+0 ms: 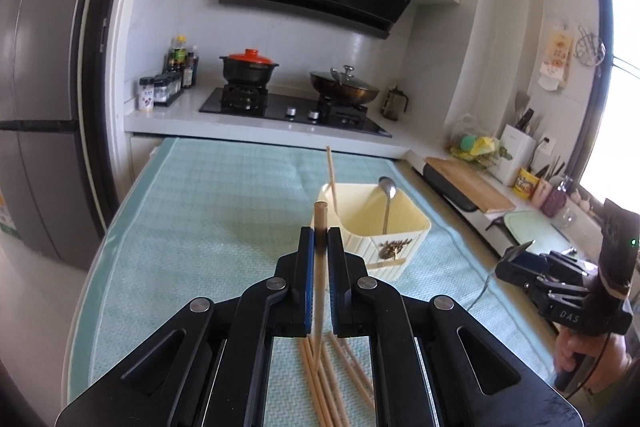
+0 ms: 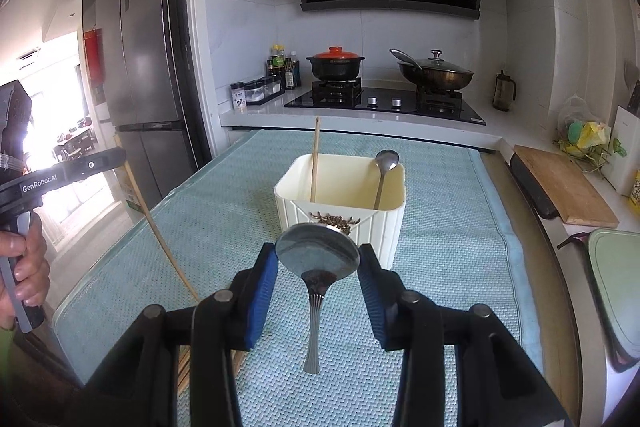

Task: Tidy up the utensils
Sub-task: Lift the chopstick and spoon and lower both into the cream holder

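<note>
Left wrist: close behind its fingers, angled down at the desk (image 1: 208, 211) — stove (image 1: 296, 111) beyond.
Right wrist: same facing.
Shared: cream holder (image 1: 384, 227).

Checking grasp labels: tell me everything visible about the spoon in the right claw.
The spoon is shiny metal with a round bowl and a slim, ridged handle. The right claw grips its bowl by the edges between blue pads, bowl up and facing the camera, handle hanging down, above the teal mat, just before the cream holder.
</note>
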A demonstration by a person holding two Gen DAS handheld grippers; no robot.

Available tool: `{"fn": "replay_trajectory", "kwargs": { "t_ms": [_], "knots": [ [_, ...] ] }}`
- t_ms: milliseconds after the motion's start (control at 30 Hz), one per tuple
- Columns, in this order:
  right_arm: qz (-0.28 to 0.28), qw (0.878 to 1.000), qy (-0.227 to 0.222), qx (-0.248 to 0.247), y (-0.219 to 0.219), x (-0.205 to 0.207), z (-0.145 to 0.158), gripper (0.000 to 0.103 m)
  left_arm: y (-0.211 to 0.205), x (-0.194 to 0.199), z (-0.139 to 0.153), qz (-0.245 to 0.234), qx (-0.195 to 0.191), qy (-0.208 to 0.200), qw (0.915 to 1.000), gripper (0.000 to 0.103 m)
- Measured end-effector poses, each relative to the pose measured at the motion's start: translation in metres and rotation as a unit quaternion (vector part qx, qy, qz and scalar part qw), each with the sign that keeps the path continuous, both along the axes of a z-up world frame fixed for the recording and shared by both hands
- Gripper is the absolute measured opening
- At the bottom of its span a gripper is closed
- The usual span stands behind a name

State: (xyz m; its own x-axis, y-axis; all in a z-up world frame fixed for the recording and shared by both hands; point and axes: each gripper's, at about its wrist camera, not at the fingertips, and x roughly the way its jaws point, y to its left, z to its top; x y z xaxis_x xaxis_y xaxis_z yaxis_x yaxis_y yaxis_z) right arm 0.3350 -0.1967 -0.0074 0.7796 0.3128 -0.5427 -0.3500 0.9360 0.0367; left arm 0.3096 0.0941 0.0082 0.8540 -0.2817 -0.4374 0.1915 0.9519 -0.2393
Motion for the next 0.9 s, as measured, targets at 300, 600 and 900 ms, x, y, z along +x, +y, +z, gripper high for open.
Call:
{"fn": "replay_trajectory", "kwargs": {
  "t_ms": [300, 600, 900],
  "knots": [
    [-0.003, 1.000, -0.028, 0.001, -0.006, 0.014, 0.035, 0.041, -0.006, 0.013, 0.036, -0.006, -0.006, -0.029, 0.9995, 0.004],
    [-0.015, 0.997, -0.080, -0.007, -0.006, 0.066, 0.101, 0.041, -0.022, 0.055, 0.104, -0.008, -0.022, -0.089, 0.9957, 0.004],
    [-0.038, 0.994, -0.102, 0.011, -0.005, 0.134, 0.101, 0.041, -0.060, 0.128, 0.094, 0.000, -0.024, -0.077, 0.9967, 0.004]
  ]
}}
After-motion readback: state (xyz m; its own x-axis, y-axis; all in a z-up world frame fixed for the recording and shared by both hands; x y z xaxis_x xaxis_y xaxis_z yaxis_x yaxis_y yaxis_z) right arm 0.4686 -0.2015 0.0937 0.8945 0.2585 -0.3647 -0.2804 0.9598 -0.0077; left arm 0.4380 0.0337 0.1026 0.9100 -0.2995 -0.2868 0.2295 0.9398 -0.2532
